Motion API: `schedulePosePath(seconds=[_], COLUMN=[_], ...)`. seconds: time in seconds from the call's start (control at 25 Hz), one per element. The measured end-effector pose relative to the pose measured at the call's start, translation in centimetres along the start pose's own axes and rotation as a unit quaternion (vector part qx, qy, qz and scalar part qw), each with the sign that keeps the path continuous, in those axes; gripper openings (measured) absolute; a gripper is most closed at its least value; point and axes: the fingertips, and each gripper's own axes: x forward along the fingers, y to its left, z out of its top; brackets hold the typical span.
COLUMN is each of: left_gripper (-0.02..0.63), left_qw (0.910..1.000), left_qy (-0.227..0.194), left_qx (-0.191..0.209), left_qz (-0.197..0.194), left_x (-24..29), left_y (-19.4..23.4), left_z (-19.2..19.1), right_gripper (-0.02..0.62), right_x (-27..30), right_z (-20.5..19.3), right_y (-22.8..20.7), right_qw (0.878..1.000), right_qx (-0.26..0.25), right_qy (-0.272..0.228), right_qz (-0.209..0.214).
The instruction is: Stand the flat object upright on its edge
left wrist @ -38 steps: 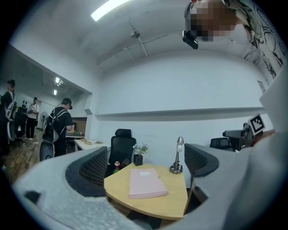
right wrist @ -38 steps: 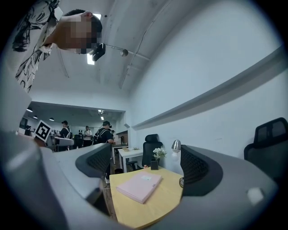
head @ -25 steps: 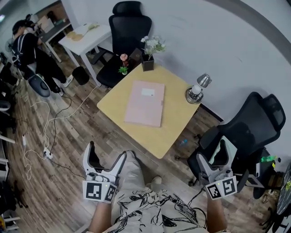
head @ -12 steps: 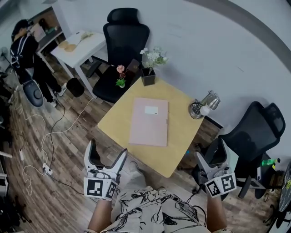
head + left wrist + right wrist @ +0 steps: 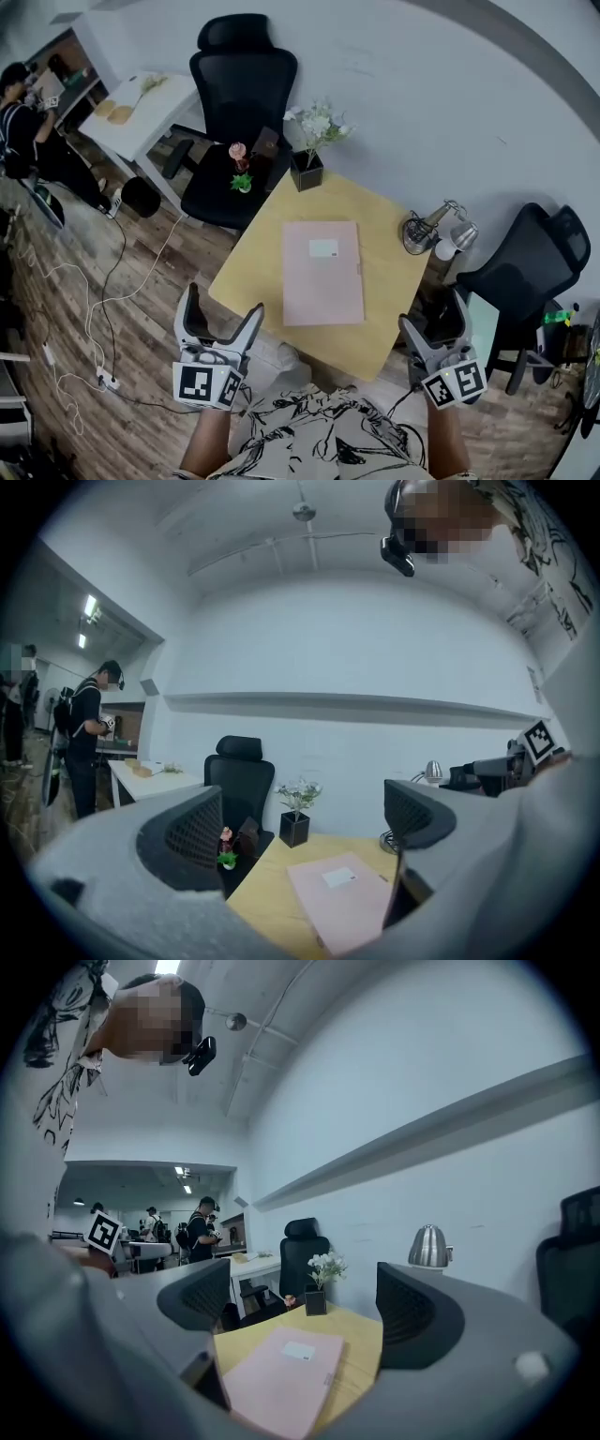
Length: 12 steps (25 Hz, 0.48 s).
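A flat pink folder (image 5: 323,272) with a small white label lies flat on the square yellow table (image 5: 253,272). My left gripper (image 5: 223,307) hovers off the table's near left corner, jaws open and empty. Off the near right corner, my right gripper (image 5: 434,317) is also open and holds nothing. In the left gripper view the folder (image 5: 342,897) shows between and beyond the open left gripper (image 5: 300,832). From the right gripper view the folder (image 5: 281,1372) lies ahead of the open right gripper (image 5: 300,1307). Neither gripper touches the folder.
A black pot of white flowers (image 5: 307,173) stands at the table's far edge, a metal desk lamp (image 5: 427,230) at its right edge. Black office chairs stand behind (image 5: 239,84) and to the right (image 5: 525,262). Cables (image 5: 103,281) trail over the wooden floor; a person (image 5: 23,131) stands far left.
The table and folder have come nearer in the head view and turned more square to me. Both grippers stay open and low, now close to the table's near edge.
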Motion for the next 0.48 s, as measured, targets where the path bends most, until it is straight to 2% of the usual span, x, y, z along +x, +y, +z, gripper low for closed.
schedulePosePath(seconds=[0.16,0.32,0.48], left_gripper=[0.526,0.531,0.535], left_qw=[0.9992,0.9959,0.9926], left_qy=[0.025,0.057,0.073], left_qx=[-0.017,-0.043,-0.079], left_qz=[-0.026,-0.056,-0.055], left_x=[2.9,6.5,9.7], left_y=[2.1,2.7,3.0], left_z=[-1.5,-4.6,-7.2], right_gripper=[0.483,0.483,0.483], right_x=[2.6,5.4,8.9], right_z=[-1.5,-3.9,-6.1], right_y=[0.6,0.2,-2.2], right_qw=[0.999,0.998,0.996], right_qx=[0.005,0.02,0.052], right_qy=[0.032,0.056,0.068], right_qz=[0.0,0.002,-0.007])
